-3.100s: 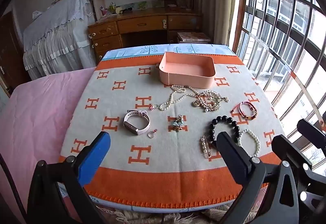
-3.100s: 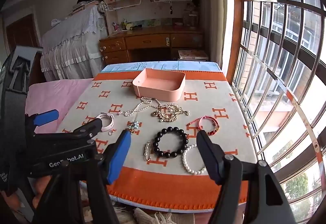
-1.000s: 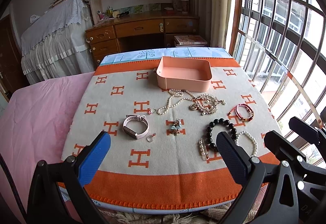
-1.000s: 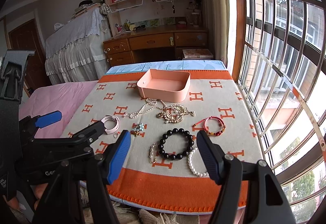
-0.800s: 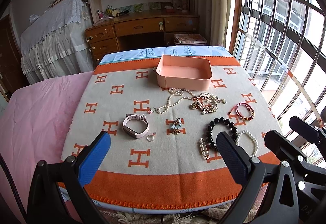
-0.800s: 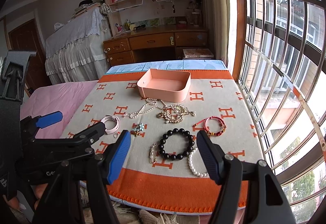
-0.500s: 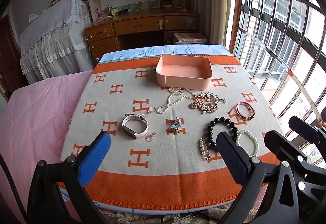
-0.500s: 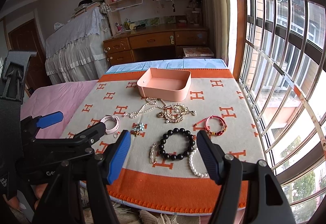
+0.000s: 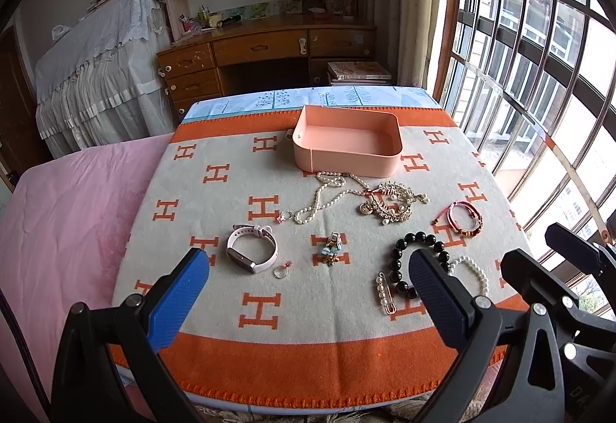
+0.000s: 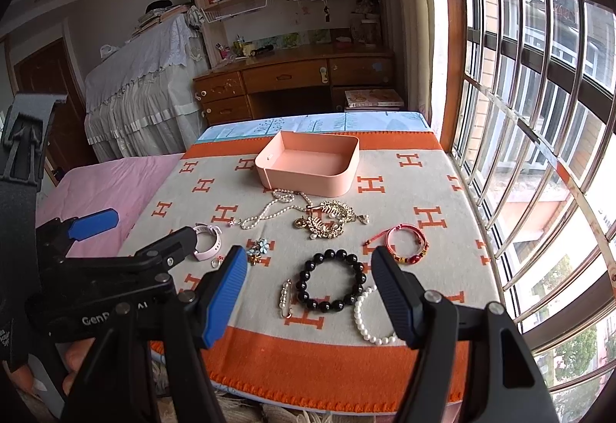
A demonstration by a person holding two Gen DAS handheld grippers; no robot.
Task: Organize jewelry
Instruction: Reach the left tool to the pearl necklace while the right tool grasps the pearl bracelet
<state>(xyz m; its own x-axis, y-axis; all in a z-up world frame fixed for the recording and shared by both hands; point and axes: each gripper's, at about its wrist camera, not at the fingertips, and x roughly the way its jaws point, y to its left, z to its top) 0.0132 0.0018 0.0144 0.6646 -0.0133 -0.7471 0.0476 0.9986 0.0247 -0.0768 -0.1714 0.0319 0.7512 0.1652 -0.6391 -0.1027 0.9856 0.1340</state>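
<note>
Jewelry lies scattered over a surface (image 9: 215, 215) covered by a cream blanket with orange H marks and an orange border. At the far middle stands a peach tray (image 9: 346, 147), with nothing visible inside it. Just in front of its near wall a pearl necklace (image 9: 323, 196) trails toward the left and near side, and to its right sits a gold ornate piece (image 9: 389, 201); the two touch or overlap near the tray. A small ring (image 9: 285, 216) lies at the necklace's left end. Farther right rests a red cord bracelet (image 9: 464, 218).

In the middle row, a pale pink watch (image 9: 252, 248) sits on the left with a second small ring (image 9: 281, 271) just beside it on the near right. A small blue and gold charm (image 9: 333, 249) lies at the centre. On the near right is a black bead bracelet (image 10: 331, 280), with a pearl pin (image 10: 285, 298) just to its left and a white pearl bracelet (image 10: 369, 319) touching or nearly touching its near right side.

Both tongs hang above the near edge of the surface, holding nothing. The left tongs (image 9: 308, 292) stand wide apart, the blue pad near the watch and the dark pad overlapping the black beads in the left wrist view. The right tongs (image 10: 310, 288) are likewise spread, framing the black bead bracelet. The left tongs also show at the left of the right wrist view, and a person's fingers (image 10: 75, 351) show beneath them.
</note>
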